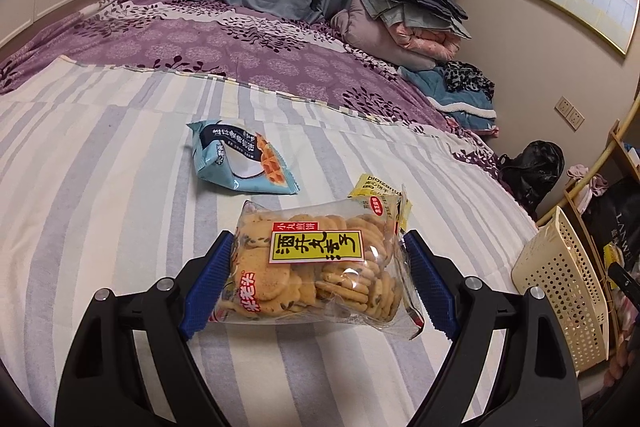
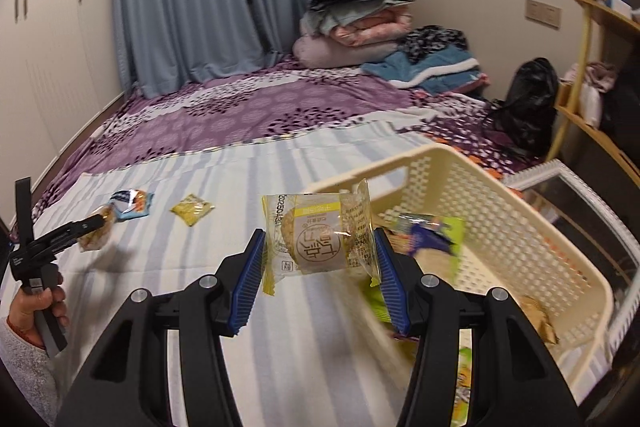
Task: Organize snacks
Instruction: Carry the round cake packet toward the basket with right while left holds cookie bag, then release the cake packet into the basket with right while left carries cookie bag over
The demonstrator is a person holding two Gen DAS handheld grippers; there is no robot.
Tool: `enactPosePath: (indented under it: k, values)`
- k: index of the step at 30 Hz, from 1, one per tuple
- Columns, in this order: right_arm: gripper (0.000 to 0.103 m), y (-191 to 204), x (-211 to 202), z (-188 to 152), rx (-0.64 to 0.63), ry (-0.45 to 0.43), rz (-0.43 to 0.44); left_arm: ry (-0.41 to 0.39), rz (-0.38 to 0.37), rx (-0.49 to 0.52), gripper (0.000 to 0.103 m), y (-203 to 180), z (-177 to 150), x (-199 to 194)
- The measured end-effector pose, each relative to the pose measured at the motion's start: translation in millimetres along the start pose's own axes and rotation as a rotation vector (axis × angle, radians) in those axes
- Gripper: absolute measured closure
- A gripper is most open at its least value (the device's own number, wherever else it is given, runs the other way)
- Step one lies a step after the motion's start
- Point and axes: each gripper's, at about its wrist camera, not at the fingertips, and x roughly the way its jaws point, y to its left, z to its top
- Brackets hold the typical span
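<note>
Left gripper (image 1: 318,277) clamps the cracker bag (image 1: 316,267) by its side edges: light, crinkly, brittle inside. Right gripper (image 2: 320,267) pinches a yellow biscuit packet (image 2: 320,235); basket (image 2: 520,227) at 3 o'clock, probably the drop point.

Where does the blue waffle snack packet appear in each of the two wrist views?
Left wrist view: the blue waffle snack packet lies on the striped bedsheet, left of centre, beyond the cracker bag in the left gripper.
Right wrist view: the packet is small at the left, beside the small yellow packet on the sheet.
Shared landmark: the cream perforated basket, at the right in both views.
</note>
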Motion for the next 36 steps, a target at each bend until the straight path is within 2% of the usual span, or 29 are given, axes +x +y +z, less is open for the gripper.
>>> enactPosePath:
  k: [6, 14, 19, 32, 36]
  values:
    - [0.050, -44.8, -7.8, -15.1, 0.100, 0.020, -0.047, 0.001, 0.001, 0.042, 0.017, -19.4, -2.4, -9.9]
    - [0.042, -74.7, -19.5, -30.4, 0.180, -0.007, -0.077, -0.008, -0.012, 0.113, 0.017, -54.3, -0.2, -25.5]
    - [0.042, -86.5, -26.8, -34.5, 0.219, -0.034, -0.086, -0.024, -0.031, 0.164, 0.017, -83.1, 2.2, -36.4]
    - [0.042, -100.4, -43.4, -47.5, 0.188, -0.115, -0.126, 0.006, -0.129, 0.293, 0.017, -175.1, -5.4, -39.1]
    - [0.037, -106.0, -46.2, -51.7, 0.179, -0.136, -0.139, 0.022, -0.162, 0.347, 0.017, -210.6, -10.9, -35.7]
